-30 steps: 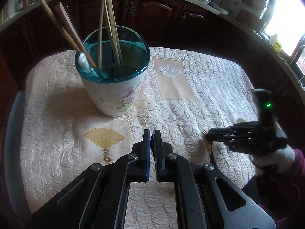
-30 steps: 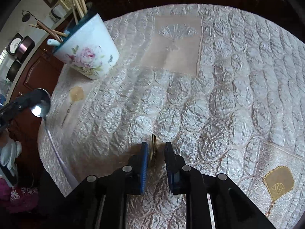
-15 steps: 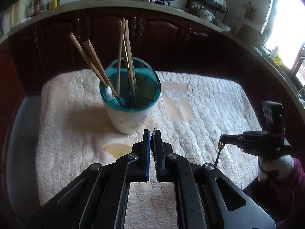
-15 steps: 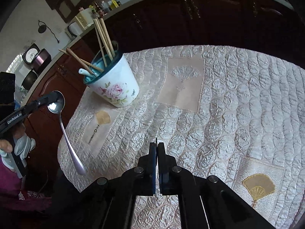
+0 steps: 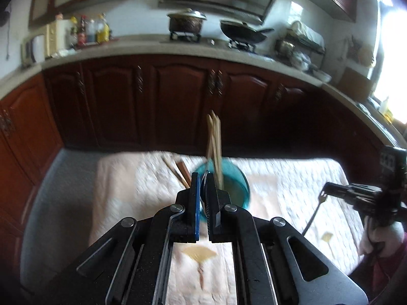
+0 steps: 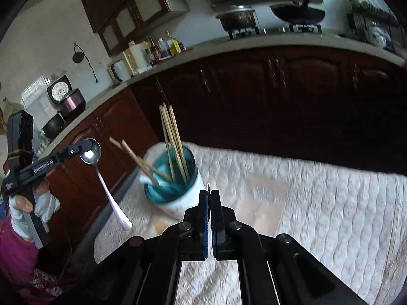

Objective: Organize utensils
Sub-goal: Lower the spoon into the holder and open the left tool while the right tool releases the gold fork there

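Both grippers have risen off the quilt. Left gripper (image 5: pixel 203 178) clamps a spoon (image 6: pixel 101 175); right gripper (image 6: pixel 210 195) clamps a fork (image 5: pixel 314 212). Holder (image 6: pixel 175 178) ahead already contains chopsticks (image 6: pixel 173 137); both insertions remain.

Left gripper (image 5: pixel 202 178): raised above table level, jaws pinched nearly together, held in a gloved left hand (image 6: pixel 30 203). Right gripper (image 6: pixel 210 193): likewise raised, jaws pressed close with only a sliver between, gripped by a gloved right hand (image 5: pixel 379 233) at the frame edge.
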### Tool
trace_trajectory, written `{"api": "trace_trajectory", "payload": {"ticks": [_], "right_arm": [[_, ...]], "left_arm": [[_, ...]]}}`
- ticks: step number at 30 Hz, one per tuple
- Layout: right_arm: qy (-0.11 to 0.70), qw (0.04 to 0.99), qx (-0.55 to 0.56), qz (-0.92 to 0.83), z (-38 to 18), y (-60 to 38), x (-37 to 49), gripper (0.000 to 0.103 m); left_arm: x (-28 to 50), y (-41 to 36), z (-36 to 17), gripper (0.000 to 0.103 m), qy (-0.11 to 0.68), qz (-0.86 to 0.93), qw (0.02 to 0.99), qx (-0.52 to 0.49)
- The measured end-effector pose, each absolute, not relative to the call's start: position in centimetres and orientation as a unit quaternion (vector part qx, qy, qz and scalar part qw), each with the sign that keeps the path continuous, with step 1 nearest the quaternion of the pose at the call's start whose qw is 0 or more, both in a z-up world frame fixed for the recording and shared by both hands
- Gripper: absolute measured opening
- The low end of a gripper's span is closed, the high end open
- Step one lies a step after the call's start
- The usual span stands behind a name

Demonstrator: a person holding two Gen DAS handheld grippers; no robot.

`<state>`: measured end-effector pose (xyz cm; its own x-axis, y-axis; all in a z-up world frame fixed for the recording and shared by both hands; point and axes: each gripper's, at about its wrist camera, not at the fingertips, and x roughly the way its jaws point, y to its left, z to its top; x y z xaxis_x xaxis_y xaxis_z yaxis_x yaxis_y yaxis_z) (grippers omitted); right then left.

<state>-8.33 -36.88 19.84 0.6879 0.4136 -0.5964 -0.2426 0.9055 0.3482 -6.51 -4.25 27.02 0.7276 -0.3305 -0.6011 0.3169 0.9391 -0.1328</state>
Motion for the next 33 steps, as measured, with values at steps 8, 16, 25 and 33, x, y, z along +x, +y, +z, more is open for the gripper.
{"api": "trace_trajectory", "payload": {"ticks": [8,16,25,33], "right_arm": [[0.329,0.926,0.076,0.172,23.2,-32.7,-2.1,0.002],[0.334,0.93,0.028,0.149,21.9,-29.2,2.4,0.002],[0.35,0.925,-0.046,0.14,18.7,-26.2,4.3,0.002],[0.382,0.908,-0.047,0.164,15.4,-25.3,4.2,0.002]], "left_arm": [[-3.8,-6.2,27.1,0.003,0.275,-0.104,0.954,0.052],[-2.5,-8.5,24.0,0.003,0.254,-0.067,0.959,0.107],[-2.0,-10.0,20.3,0.003,0.267,-0.063,0.953,0.131],[-2.0,-10.9,18.3,0.003,0.29,-0.06,0.947,0.125]]}}
